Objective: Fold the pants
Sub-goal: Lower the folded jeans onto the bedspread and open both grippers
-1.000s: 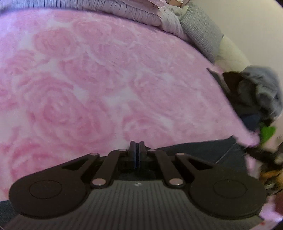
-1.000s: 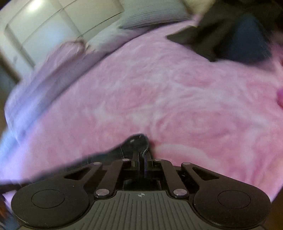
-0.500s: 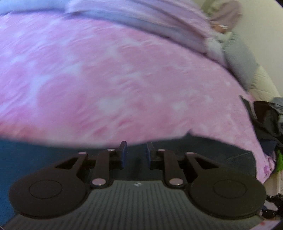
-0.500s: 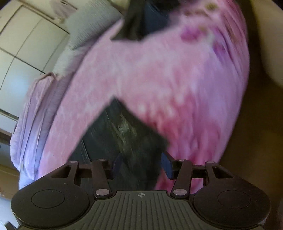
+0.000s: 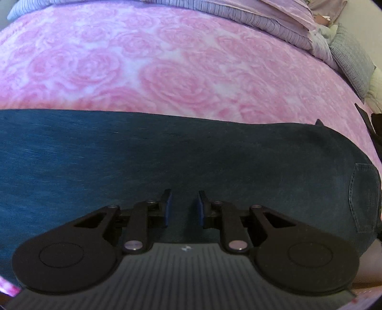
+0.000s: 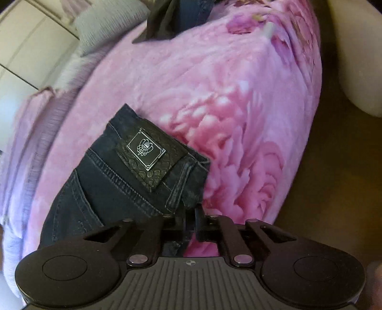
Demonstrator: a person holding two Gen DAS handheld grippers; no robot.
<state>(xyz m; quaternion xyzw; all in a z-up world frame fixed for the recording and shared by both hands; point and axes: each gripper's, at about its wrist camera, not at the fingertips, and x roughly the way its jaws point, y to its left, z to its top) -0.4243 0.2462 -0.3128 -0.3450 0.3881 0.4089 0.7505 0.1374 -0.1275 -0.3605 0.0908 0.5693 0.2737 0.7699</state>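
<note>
Dark blue jeans (image 5: 167, 152) lie flat across a pink rose blanket (image 5: 167, 71), with a back pocket (image 5: 363, 198) at the right end. My left gripper (image 5: 183, 202) hovers just over the denim, open, nothing between its blue pads. In the right wrist view the waistband end of the jeans (image 6: 114, 181) shows a black leather patch (image 6: 146, 155). My right gripper (image 6: 191, 215) sits at the waistband's near corner. Its fingers are drawn close together with the corner of the cloth between them.
Lilac bedding (image 5: 262, 16) and a grey pillow (image 5: 351, 59) line the far side of the bed. A heap of dark clothes (image 6: 176, 16) lies further along the blanket. The bed's edge (image 6: 308, 143) drops to a brown floor (image 6: 339, 178) on the right.
My left gripper went from shut to open, and the jeans now lie spread beneath it. My right gripper let go, stood wide open half a second ago, and has closed on the waistband corner.
</note>
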